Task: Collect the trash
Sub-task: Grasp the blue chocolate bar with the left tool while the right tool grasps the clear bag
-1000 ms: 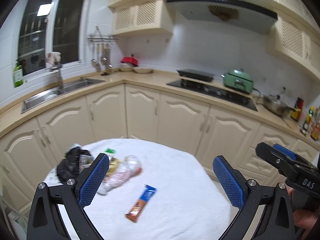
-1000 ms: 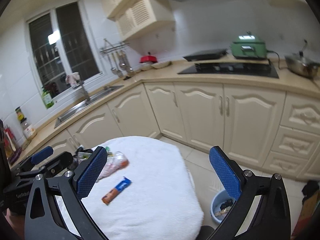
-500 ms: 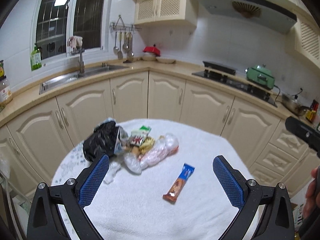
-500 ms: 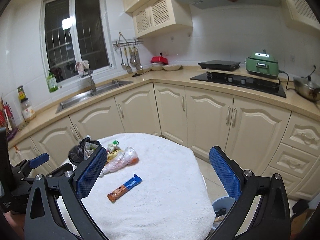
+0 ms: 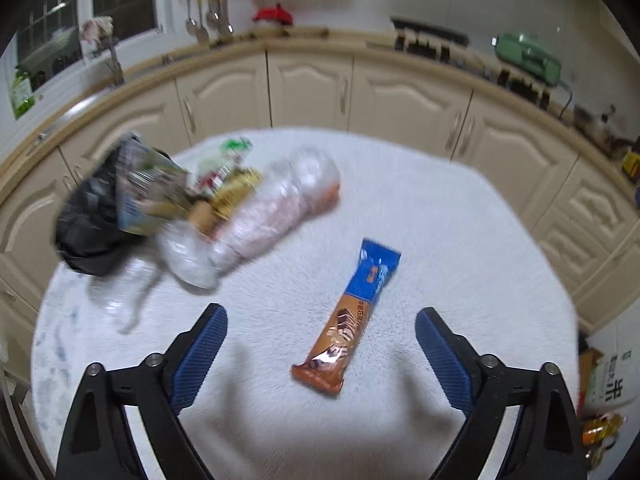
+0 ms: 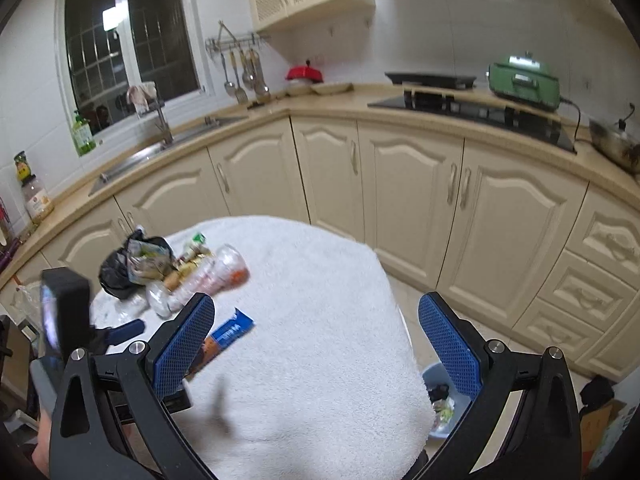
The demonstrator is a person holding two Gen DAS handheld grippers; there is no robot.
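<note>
The left gripper (image 5: 321, 316) occupies the bottom of the left wrist view, its 2 blue pads (image 5: 200, 356) set wide apart and closing, with nothing pressed between them. The snack bar wrapper (image 5: 352, 316), blue at its far end and orange-brown at its near end, lies flat on the white towel-covered table (image 5: 460, 240), in the gap between the pads and slightly right of centre; neither pad touches it.

The right gripper (image 6: 316, 340) fills the bottom of the right wrist view with its jaws wide and empty. Its left pad (image 6: 180, 348) overlaps the near end of the same wrapper (image 6: 232, 330) in the picture; contact cannot be confirmed. The left gripper body (image 6: 66, 312) shows at the left edge of this view, blurred.

Farther up and left on the table lies the trash pile: a clear plastic bag (image 5: 276, 216) with pink and orange contents, a smaller crumpled clear bag (image 5: 188, 256), a black plastic bag (image 5: 88, 224) holding printed packaging (image 5: 152, 188), and green-and-yellow wrappers (image 5: 228, 168). These items touch or overlap one another.

At the lower right of the right wrist view, a blue-grey waste bin (image 6: 440, 404) stands on the floor beside the table, with scraps inside.

Cream cabinets (image 6: 400, 184) curve behind the table. On the counter stand a sink (image 6: 160, 152), a black cooktop (image 6: 472, 114) and a green appliance (image 6: 524, 84).
</note>
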